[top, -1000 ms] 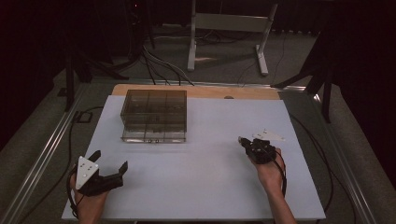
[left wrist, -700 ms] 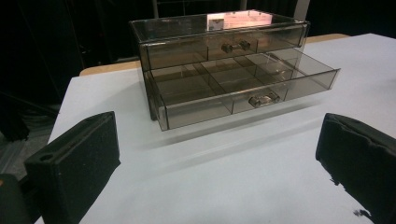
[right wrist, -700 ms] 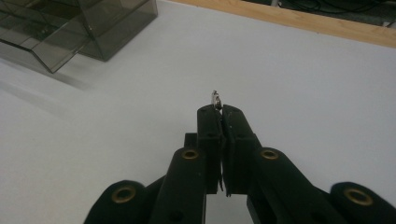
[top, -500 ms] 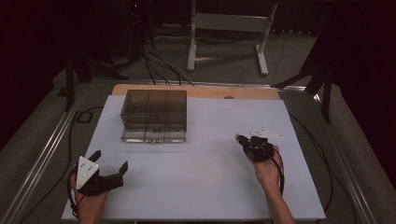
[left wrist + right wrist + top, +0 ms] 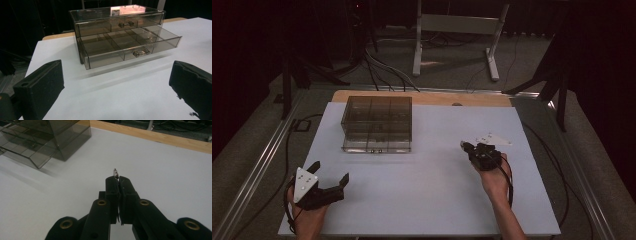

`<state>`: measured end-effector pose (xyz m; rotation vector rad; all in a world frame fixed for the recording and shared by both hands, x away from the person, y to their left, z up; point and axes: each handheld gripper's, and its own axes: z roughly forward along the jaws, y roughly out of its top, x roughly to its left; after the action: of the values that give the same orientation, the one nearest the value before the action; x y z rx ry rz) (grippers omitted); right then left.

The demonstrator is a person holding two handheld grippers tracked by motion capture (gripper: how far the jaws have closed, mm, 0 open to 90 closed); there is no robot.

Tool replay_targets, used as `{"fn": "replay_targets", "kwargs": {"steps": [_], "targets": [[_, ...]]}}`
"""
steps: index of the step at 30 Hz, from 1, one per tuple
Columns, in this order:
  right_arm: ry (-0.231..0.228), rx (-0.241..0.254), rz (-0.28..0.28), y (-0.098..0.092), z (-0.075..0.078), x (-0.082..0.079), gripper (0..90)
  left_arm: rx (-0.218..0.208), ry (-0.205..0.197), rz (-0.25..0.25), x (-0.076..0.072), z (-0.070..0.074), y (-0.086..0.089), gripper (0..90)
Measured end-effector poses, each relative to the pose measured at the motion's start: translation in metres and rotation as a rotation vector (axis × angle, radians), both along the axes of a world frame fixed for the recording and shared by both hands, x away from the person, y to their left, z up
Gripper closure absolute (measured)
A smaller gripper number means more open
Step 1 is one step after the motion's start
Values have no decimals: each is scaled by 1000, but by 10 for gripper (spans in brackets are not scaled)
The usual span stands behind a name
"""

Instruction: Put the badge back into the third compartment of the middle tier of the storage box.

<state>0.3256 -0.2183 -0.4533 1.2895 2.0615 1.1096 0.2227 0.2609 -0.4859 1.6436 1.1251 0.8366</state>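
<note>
A smoky see-through drawer box [image 5: 377, 125] stands at the back left of the white table [image 5: 437, 200]. In the left gripper view the box [image 5: 120, 22] has its lower drawer [image 5: 130, 47] pulled out, and the compartments I can see hold nothing. My left gripper [image 5: 330, 171] rests near the front left corner, open, its jaws [image 5: 117, 82] wide apart and aimed at the box. On the right side of the table, my right gripper [image 5: 463, 145] points left toward the box. It [image 5: 118, 178] is shut on a small silvery metal piece [image 5: 115, 173] that pokes out past the tips.
A wooden strip [image 5: 472, 97] runs along the table's far edge. Beyond it stand a white metal frame [image 5: 452, 25] and cables on the floor. A cable [image 5: 557, 165] trails off the table's right side. Bare white surface lies between the two grippers.
The right gripper has edged slightly left and away from the person, still shut on the small piece. The left gripper has stayed put.
</note>
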Motion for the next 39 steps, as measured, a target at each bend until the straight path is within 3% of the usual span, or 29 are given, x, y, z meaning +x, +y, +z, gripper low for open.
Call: {"fn": "replay_targets", "kwargs": {"steps": [39], "targets": [[-20, 56, 60, 36, 13, 8, 876, -1, 2, 1, 0, 0, 1, 6]]}}
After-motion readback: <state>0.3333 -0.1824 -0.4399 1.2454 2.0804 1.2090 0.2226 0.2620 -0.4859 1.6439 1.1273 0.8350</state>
